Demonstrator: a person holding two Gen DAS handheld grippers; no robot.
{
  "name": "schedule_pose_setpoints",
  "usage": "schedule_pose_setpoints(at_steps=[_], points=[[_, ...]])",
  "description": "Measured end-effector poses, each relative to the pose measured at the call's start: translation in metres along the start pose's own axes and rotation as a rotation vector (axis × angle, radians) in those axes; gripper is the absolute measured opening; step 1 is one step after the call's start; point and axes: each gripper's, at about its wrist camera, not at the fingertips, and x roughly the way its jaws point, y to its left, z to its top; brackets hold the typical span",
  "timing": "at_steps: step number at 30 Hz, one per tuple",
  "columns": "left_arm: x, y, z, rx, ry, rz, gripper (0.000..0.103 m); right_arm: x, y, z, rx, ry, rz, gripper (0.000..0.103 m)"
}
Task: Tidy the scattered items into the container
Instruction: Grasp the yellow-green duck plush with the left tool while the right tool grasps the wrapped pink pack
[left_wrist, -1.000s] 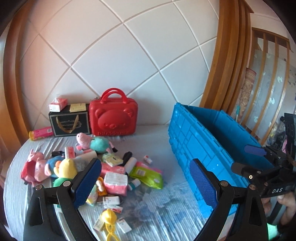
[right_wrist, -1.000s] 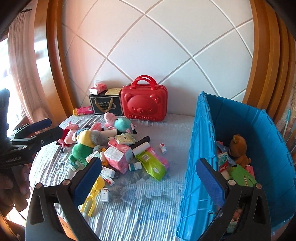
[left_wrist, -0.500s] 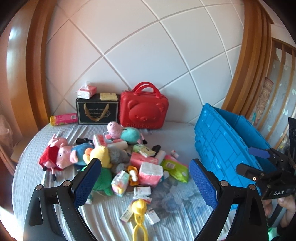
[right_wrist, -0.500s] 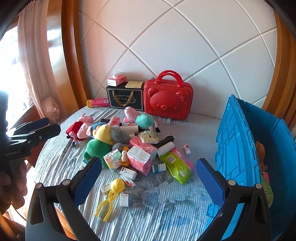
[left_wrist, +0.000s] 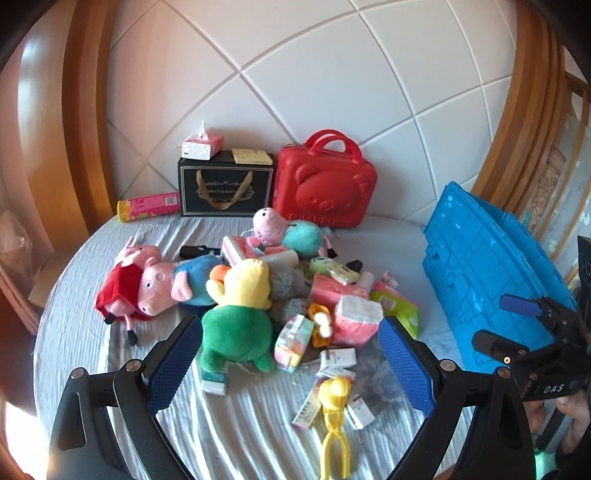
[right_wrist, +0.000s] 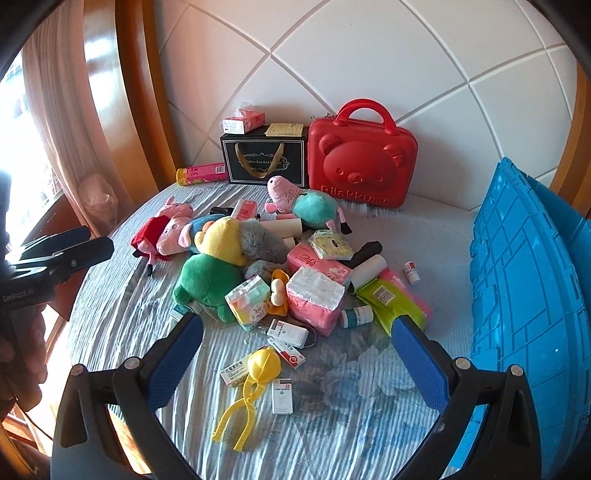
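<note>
A heap of scattered items lies on the grey-blue bedspread: a green and yellow plush (left_wrist: 236, 317) (right_wrist: 210, 266), pink pig plushes (left_wrist: 147, 284) (right_wrist: 168, 230), pink tissue packs (left_wrist: 354, 317) (right_wrist: 314, 295), small medicine boxes (right_wrist: 286, 332) and yellow toy tongs (left_wrist: 334, 424) (right_wrist: 251, 384). The blue crate (left_wrist: 491, 284) (right_wrist: 524, 280) stands at the right. My left gripper (left_wrist: 291, 369) hangs open above the heap's near side, holding nothing. My right gripper (right_wrist: 295, 362) is open and empty over the tongs and boxes. Each gripper shows at the edge of the other's view.
A red bear case (left_wrist: 325, 184) (right_wrist: 362, 158), a black gift box (left_wrist: 225, 188) (right_wrist: 264, 158) topped with a tissue pack (left_wrist: 202, 146), and a pink tube (left_wrist: 147, 206) line the padded white headboard. Wooden frames curve at both sides. A hand (right_wrist: 18, 354) holds the left tool.
Both views have swung left, away from the blue crate and toward the heap, which now sits centred. The crate's inside has left the right wrist view. Both grippers stay open.
</note>
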Motion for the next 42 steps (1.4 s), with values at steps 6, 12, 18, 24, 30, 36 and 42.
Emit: schedule_pose_setpoints(at_steps=[6, 12, 18, 24, 30, 36, 42], points=[[0.036, 0.028, -0.003, 0.01, 0.042, -0.005, 0.097, 0.027, 0.01, -0.006, 0.008, 0.041, -0.038, 0.103], [0.082, 0.04, 0.001, 0.041, 0.064, -0.008, 0.097, 0.064, 0.009, -0.02, 0.018, 0.105, -0.077, 0.103], [0.147, 0.041, 0.004, 0.1, 0.087, 0.011, 0.097, 0.081, 0.005, -0.028, 0.046, 0.132, -0.096, 0.103], [0.214, 0.042, -0.002, 0.131, 0.128, 0.054, 0.097, 0.094, -0.004, -0.041, 0.059, 0.17, -0.112, 0.103], [0.254, 0.047, -0.008, 0.134, 0.155, 0.103, 0.097, 0.11, -0.013, -0.048, 0.068, 0.204, -0.119, 0.103], [0.275, 0.053, -0.011, 0.14, 0.166, 0.138, 0.097, 0.116, -0.015, -0.047, 0.071, 0.21, -0.106, 0.103], [0.283, 0.065, -0.013, 0.097, 0.182, 0.106, 0.093, 0.122, -0.017, -0.047, 0.067, 0.217, -0.105, 0.103]])
